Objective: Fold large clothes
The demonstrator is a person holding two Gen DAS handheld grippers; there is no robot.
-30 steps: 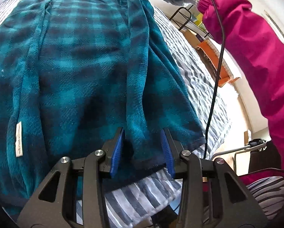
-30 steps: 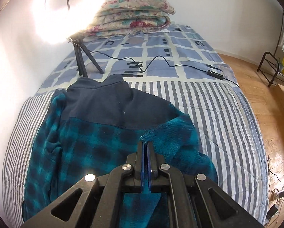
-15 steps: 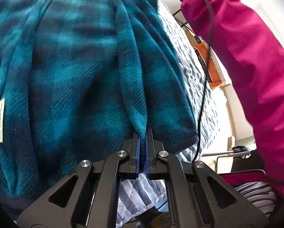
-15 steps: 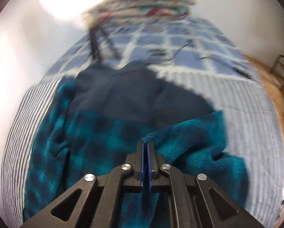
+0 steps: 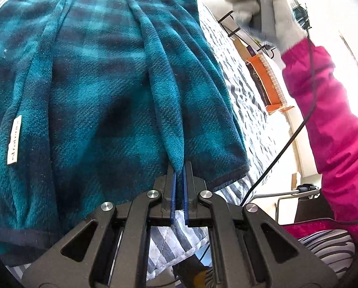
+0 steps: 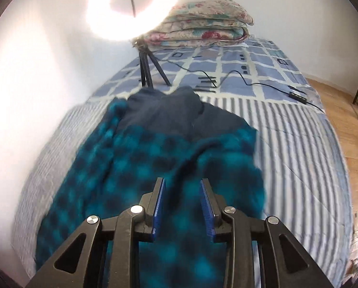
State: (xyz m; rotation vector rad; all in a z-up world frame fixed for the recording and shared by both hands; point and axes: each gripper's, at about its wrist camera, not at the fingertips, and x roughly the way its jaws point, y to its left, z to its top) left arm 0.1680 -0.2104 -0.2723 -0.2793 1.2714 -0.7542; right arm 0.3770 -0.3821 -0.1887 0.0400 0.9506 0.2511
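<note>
Only in the left view is a pink sleeve point(image 5: 332, 110) being seen, while the fleece point(image 5: 102, 84) on the bed point(image 6: 303, 144) is being pinched by the left claw point(image 5: 179, 168) and released by the right claw point(image 6: 182, 187), its jaws just parted.

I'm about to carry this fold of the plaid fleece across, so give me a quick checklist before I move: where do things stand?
1. Left tongs shut on a fold of the teal plaid fleece: ok, the fold is pinched between the pads.
2. Right tongs clear of the fabric: ok. The jaws have just been opening and stand apart above the fleece with nothing pinched between them.
3. Fleece lies fully on the striped quilt: ok in the right wrist view.
4. Black cable clear of the left tongs: cannot tell, it hangs close beside them.
5. Tripod beyond the collar clear of the garment: cannot tell, its feet stand very near.
</note>
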